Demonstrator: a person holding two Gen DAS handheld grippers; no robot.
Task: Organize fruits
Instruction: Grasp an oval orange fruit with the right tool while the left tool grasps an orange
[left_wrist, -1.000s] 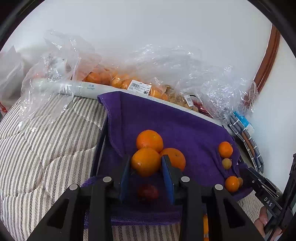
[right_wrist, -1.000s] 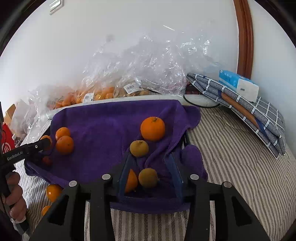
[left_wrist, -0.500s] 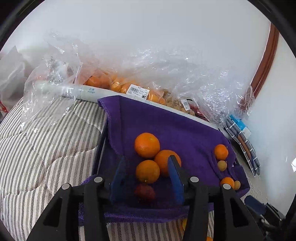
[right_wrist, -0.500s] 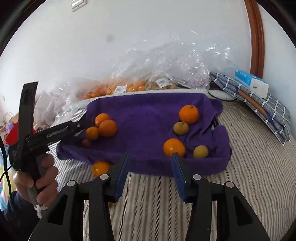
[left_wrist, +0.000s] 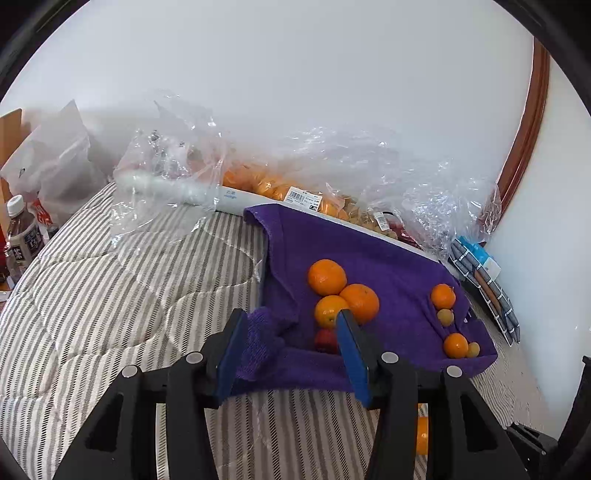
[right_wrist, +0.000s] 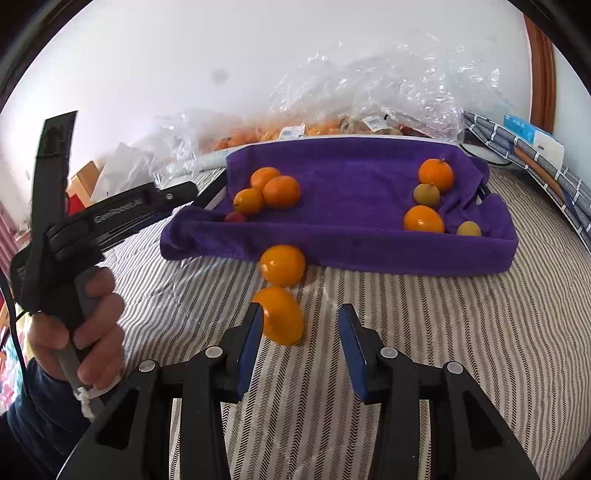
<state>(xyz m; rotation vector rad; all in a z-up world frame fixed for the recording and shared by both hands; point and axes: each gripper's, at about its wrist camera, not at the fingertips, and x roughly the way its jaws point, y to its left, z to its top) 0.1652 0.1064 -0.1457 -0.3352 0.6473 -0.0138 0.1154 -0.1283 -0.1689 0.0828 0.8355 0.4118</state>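
loose orange (right_wrist: 282, 315) touches open right tongs' (right_wrist: 301, 328) left finger.

1. Both views are brightly and evenly lit by soft daylight.
2. Glare is seen on the plastic bags (left_wrist: 369, 173).
3. Edges are bent and vignetted by fisheye distortion.

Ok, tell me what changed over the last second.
The left gripper let go of the orange it was clamping, opened, and backed away to the left. The right gripper pulled back out of the purple-towel tray; its open jaws now frame a loose orange on the striped bedding. The fruit in the tray stayed put.
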